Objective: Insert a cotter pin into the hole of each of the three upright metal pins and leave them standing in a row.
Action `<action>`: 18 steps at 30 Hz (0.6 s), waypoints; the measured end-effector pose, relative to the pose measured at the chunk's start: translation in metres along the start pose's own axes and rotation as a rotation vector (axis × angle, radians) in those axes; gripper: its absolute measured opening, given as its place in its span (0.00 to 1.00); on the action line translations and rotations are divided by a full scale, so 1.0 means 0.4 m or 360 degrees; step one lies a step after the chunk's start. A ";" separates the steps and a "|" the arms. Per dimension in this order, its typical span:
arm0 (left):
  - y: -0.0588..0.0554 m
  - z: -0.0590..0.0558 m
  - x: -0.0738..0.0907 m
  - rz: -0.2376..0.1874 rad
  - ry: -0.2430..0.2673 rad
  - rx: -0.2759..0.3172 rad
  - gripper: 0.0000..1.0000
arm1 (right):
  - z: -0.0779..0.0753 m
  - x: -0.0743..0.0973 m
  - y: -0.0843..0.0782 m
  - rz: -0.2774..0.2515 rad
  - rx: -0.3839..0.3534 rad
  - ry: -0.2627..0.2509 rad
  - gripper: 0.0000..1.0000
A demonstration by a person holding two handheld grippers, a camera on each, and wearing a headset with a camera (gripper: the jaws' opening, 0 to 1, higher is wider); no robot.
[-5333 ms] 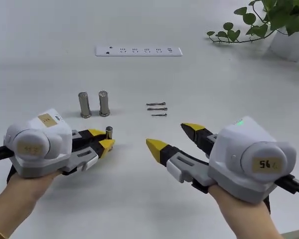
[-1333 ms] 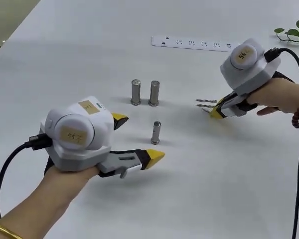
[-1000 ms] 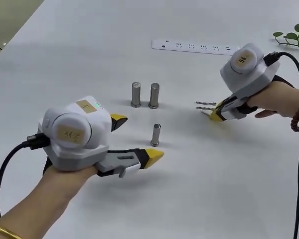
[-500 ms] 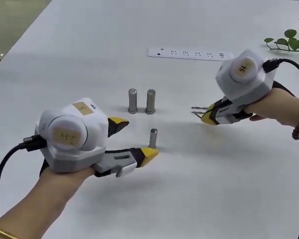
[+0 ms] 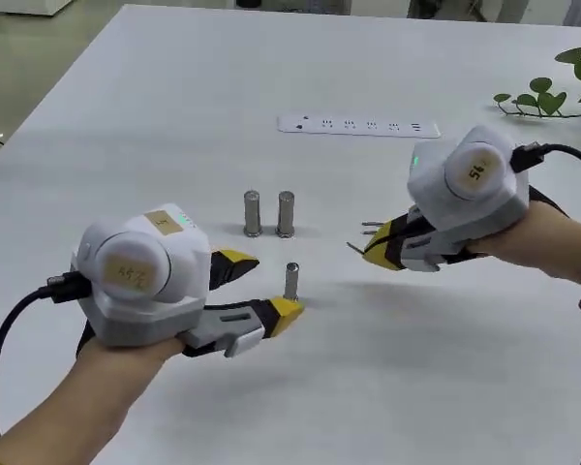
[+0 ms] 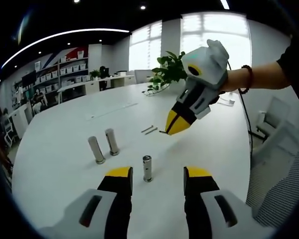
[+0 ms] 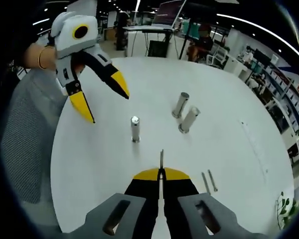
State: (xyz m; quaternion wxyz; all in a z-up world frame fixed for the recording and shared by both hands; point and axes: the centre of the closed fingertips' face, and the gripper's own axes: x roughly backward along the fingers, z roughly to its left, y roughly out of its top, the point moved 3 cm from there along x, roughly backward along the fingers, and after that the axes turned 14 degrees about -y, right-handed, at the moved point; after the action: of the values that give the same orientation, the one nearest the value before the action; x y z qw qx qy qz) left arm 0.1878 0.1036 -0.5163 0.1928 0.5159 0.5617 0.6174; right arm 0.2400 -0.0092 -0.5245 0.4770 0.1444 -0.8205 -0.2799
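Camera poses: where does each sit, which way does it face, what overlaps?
Head view: on headset, looking down at bench; forearms, left gripper and right gripper show.
Left gripper view: on left gripper, faces lone pin past open jaws; right gripper beyond.
Right gripper view: on right gripper, faces same pin; own jaws shut on cotter pin; left gripper opposite.
Shared: gripper views face each other across lone pin.

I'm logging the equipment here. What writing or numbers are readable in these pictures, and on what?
"5", then a digit I can't settle (4 or 6): handwritten on the round sticker on the right gripper.
Side sticker and top sticker on the left gripper: handwriting too blurred to read.
Power strip: no legible marks.
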 end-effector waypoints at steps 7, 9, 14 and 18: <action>0.012 -0.020 -0.004 -0.0049 -0.0057 0.0041 0.29 | 0.044 0.024 0.044 -0.0139 0.0070 0.0038 0.00; 0.016 -0.024 -0.005 -0.0062 -0.0073 0.0053 0.26 | 0.054 0.028 0.056 -0.0177 0.0098 0.0039 0.00; 0.023 -0.042 -0.010 -0.0089 -0.0149 0.0163 0.19 | 0.073 0.035 0.080 -0.0273 0.0257 0.0006 0.00; 0.026 -0.045 -0.011 -0.0102 -0.0154 0.0199 0.18 | 0.087 0.036 0.084 -0.0293 0.0324 0.0002 0.00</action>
State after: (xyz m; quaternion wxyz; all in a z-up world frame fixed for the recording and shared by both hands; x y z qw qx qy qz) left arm 0.1778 0.0879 -0.5060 0.2068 0.5379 0.6054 0.5490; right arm 0.2038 0.0216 -0.5078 0.4328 0.2668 -0.8276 -0.2377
